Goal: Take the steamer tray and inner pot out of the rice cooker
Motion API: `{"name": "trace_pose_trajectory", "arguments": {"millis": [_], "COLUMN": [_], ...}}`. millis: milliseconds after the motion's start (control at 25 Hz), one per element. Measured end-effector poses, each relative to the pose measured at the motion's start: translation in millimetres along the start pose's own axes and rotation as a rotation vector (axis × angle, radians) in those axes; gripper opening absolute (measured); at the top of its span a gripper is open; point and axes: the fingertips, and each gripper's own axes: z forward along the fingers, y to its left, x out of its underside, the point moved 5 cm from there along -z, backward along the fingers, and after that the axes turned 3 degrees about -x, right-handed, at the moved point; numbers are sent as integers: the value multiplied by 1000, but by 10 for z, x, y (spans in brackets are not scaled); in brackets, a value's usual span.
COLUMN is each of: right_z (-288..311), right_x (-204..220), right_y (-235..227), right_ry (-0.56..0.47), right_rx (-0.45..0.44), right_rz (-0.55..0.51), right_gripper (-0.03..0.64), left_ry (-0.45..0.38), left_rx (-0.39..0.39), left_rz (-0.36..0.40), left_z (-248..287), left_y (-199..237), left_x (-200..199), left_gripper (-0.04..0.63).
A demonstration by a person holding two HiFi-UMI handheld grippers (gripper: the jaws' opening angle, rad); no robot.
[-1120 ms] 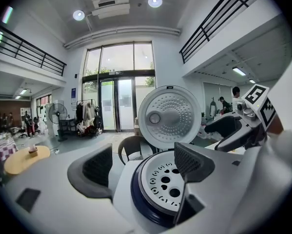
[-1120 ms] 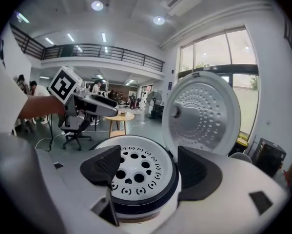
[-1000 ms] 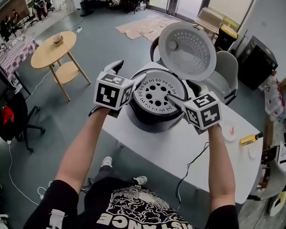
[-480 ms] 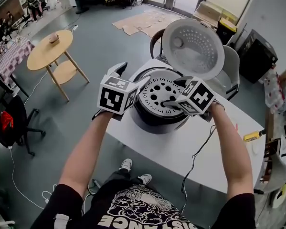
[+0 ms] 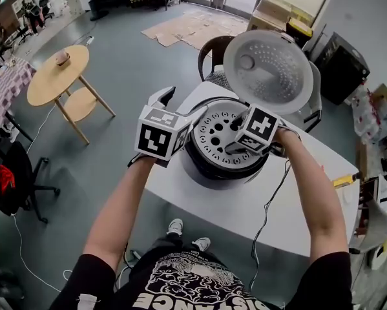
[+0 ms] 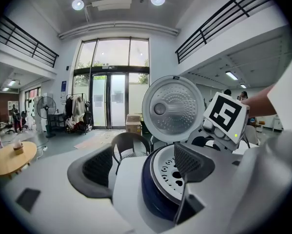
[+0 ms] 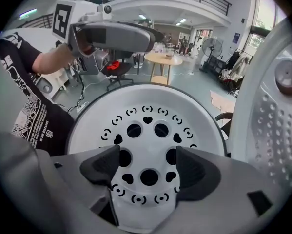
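The rice cooker (image 5: pixel 222 144) stands on the white table with its lid (image 5: pixel 265 70) swung up. The white steamer tray (image 5: pixel 216 129), full of round and heart-shaped holes, fills its mouth and hides the inner pot. My right gripper (image 5: pixel 235 146) points steeply down over the tray (image 7: pixel 146 126). Its jaws have just been closing a little; they still stand wide and open, with the tray's near part between the tips (image 7: pixel 148 167) and no pad pressing on it. My left gripper (image 5: pixel 180 105) is open at the cooker's left rim (image 6: pixel 150 189), which shows between its fingers.
The cooker sits near the far left corner of the white table (image 5: pixel 245 205); a black cord (image 5: pixel 271 199) hangs off the front edge. A dark chair (image 5: pixel 212 53) stands behind it. A round wooden table (image 5: pixel 61 76) stands on the floor at left, and a yellow item (image 5: pixel 342 181) lies at right.
My right gripper has tipped from nearly level to pointing down and has sunk onto the middle of the tray. My left gripper has edged in toward the cooker's rim.
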Motion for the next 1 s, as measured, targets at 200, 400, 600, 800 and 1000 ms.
{"name": "trace_pose_trajectory", "arguments": {"millis": [200, 400, 600, 800, 1000], "right_z": [137, 253, 344, 379, 266], "right_x": [-8, -9, -50, -90, -175], "right_y": [-46, -96, -96, -113, -153], "right_ry": [98, 179, 228, 292, 294], "right_rx": [-77, -91, -114, -122, -77], "right_rz": [21, 2, 7, 2, 37], "right_gripper": [367, 340, 337, 326, 316], "left_ry": [13, 19, 25, 29, 10], "left_rx": [29, 51, 78, 103, 139], "left_rz": [10, 11, 17, 23, 27], "left_z": [60, 124, 153, 189, 220], "left_y": [145, 282, 362, 431, 447], "left_x": [54, 115, 168, 218, 192], "left_gripper": [385, 385, 385, 385, 385]}}
